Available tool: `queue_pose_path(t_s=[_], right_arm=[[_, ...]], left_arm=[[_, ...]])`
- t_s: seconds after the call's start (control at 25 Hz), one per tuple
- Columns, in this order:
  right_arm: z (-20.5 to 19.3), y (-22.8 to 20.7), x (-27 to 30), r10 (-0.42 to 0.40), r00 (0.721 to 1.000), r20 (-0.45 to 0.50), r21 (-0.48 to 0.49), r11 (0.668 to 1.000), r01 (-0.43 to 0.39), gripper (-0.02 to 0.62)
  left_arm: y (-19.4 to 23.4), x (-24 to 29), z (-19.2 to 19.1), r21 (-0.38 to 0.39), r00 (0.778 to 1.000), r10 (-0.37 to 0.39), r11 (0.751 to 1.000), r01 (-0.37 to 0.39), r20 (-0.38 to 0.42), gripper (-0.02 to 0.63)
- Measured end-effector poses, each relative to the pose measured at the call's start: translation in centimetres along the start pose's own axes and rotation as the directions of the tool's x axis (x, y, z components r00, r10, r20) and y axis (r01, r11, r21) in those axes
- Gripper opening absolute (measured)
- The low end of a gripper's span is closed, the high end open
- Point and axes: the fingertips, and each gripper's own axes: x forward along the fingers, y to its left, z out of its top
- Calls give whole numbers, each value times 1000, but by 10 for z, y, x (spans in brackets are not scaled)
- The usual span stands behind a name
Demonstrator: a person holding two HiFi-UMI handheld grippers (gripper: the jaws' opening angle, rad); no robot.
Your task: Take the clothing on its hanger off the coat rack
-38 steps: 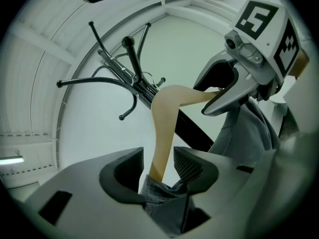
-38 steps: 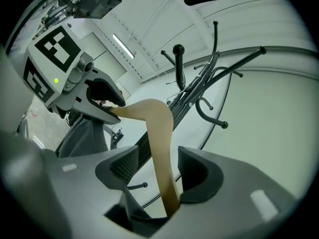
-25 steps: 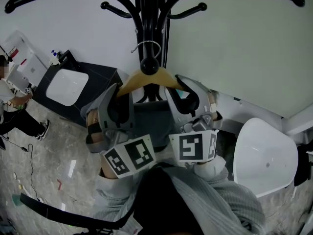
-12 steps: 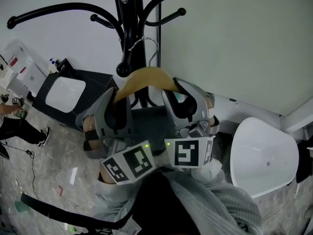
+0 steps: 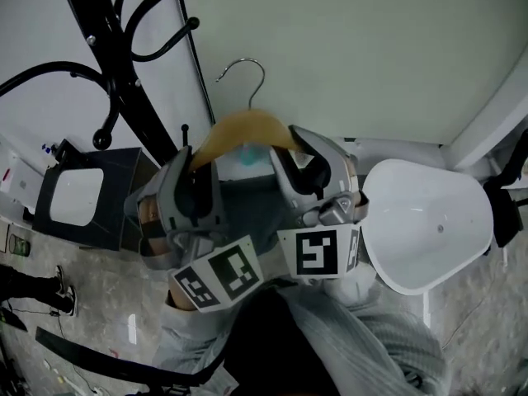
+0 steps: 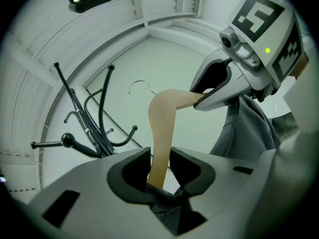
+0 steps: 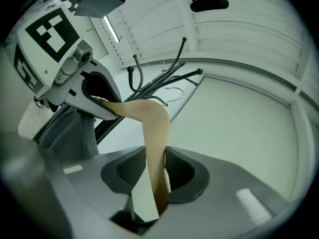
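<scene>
My left gripper and right gripper hide the hanger ends and most clothing behind their fingers; coat rack top cropped.

Left gripper and right gripper raised side by side, both gripping the hanger.
Each pair of jaws pinches one wooden arm, left gripper on the left, right on the right; both point far, marker cubes near the body.

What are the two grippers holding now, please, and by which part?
The wooden hanger with the grey clothing: the left gripper clamps its left arm, the right gripper its right arm.
</scene>
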Motion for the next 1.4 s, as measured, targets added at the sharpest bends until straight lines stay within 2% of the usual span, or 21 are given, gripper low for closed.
queue_pose_path(t_s=[0.32,0.76,1.04,1.4], right_arm=[[-54,-38,-46,-59,989,-138,-25,998,56,120],[-120,-64,-89,-132,949,-285,-52,991,123,120],[-133,-75,-100,-154,934,-323,-47,988,146,120],[-139,-69,-100,-145,929,-339,-32,989,143,118]], left_arm=[[-71,12,41,-63,988,-138,988,143,69,117],[-152,26,74,-60,941,-308,946,319,142,117],[-166,32,90,-38,923,-341,935,353,176,117],[-171,31,85,-23,915,-364,927,373,171,117]])
